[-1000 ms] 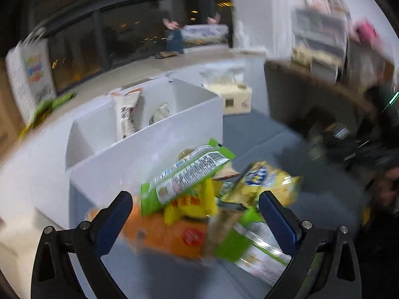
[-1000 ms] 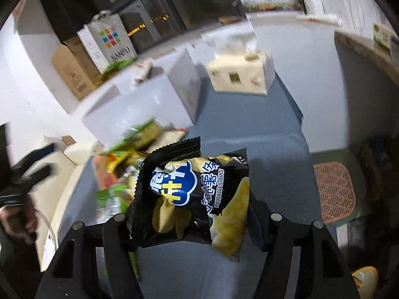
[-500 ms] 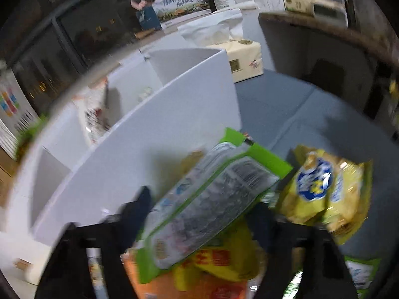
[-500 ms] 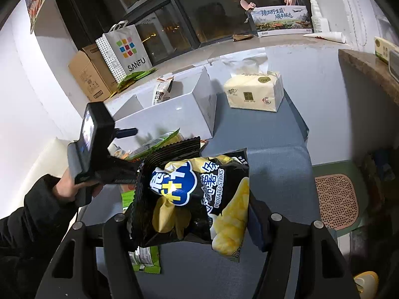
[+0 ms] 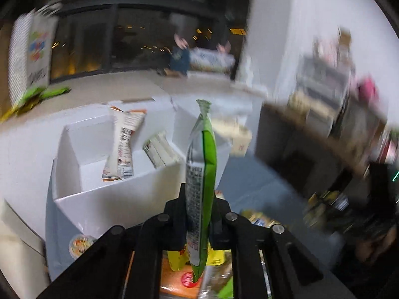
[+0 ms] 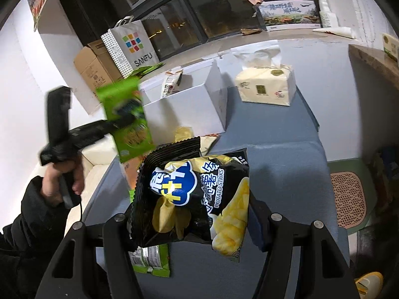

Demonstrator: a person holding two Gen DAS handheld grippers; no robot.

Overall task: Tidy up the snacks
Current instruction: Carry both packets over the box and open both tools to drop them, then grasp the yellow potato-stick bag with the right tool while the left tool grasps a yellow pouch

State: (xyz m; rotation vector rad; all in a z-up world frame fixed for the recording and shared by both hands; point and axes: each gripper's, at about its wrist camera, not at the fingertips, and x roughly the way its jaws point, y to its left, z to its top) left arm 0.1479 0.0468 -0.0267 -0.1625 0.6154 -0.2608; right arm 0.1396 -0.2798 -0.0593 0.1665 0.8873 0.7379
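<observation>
The green snack packet (image 5: 201, 179) stands on edge between the pads of the left gripper (image 5: 199, 214), lifted clear of the heap; seen from the right wrist it hangs in the air (image 6: 124, 119), blurred, in front of the white divided box (image 6: 189, 99). The left jaws have just been closing and now pinch the packet's lower half, its crimped top pointing up. Below it the remaining pile (image 5: 189, 269) lies on the grey-blue surface (image 6: 286, 154) — a yellow pack and an orange one with a red mark, partly hidden by the gripper's black frame.

The white box (image 5: 119, 199) sits just beyond, its near wall between the held packet and the compartments. One compartment holds a tall white-and-orange wrapper (image 5: 124, 147) leaning upright, with a second pale packet (image 5: 159, 149) tilted beside it. A tissue pack (image 6: 266, 87) rests on the surface to the right of the box, apart from it. Behind, on the ledge, stand a white shopping bag (image 6: 129, 47) and a cardboard carton (image 6: 92, 67).

The right gripper (image 6: 192, 214) is clamped on a black potato-sticks bag (image 6: 197, 196), which fills the gap between its fingers and covers much of the surface below — another green packet (image 6: 149, 259) peeks out under it. A hand (image 6: 62, 182) in a black sleeve grips the left tool's handle.
</observation>
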